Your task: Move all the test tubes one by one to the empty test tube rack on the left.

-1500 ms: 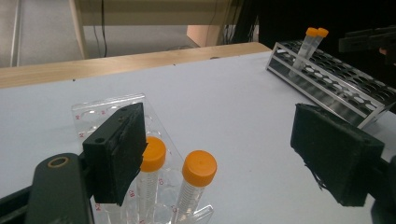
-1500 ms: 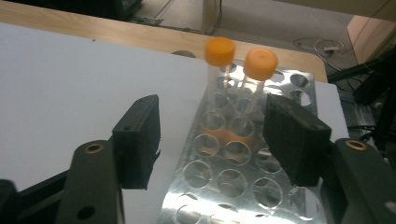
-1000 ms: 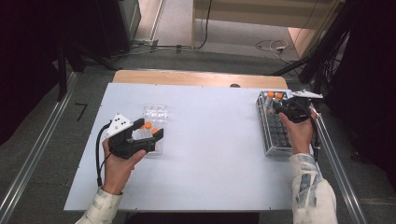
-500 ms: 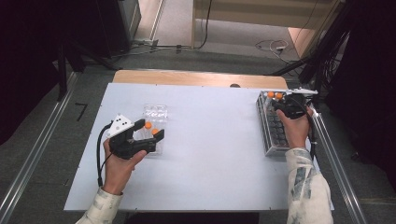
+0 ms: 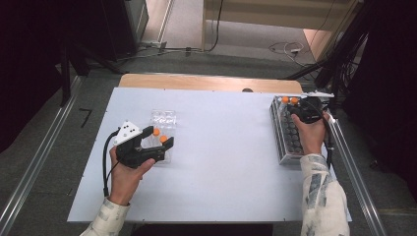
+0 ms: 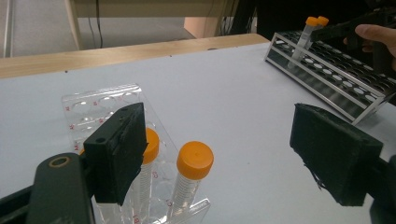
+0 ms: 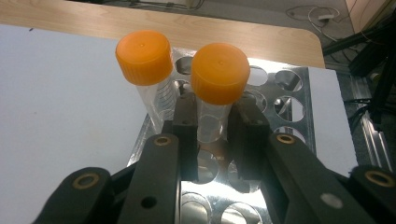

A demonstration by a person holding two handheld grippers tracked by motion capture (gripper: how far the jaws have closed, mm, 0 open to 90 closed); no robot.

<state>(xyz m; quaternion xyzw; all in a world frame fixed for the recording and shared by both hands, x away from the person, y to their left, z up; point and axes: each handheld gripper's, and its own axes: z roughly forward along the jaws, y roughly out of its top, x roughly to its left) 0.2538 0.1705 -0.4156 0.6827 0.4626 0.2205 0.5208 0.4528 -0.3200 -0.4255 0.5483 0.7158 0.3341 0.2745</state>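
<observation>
As the right tongs have just been closing, they now grip an orange-capped tube standing in the metal rack.
Beside it in the rack stands a second tube. Well left of the rack, the left tongs gape open over a clear tray with two more tubes; a transfer looks likely.

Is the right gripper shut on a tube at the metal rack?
Yes, shut. The right gripper has just closed its jaws against the clear tube with an orange cap, standing in the metal rack.
</observation>
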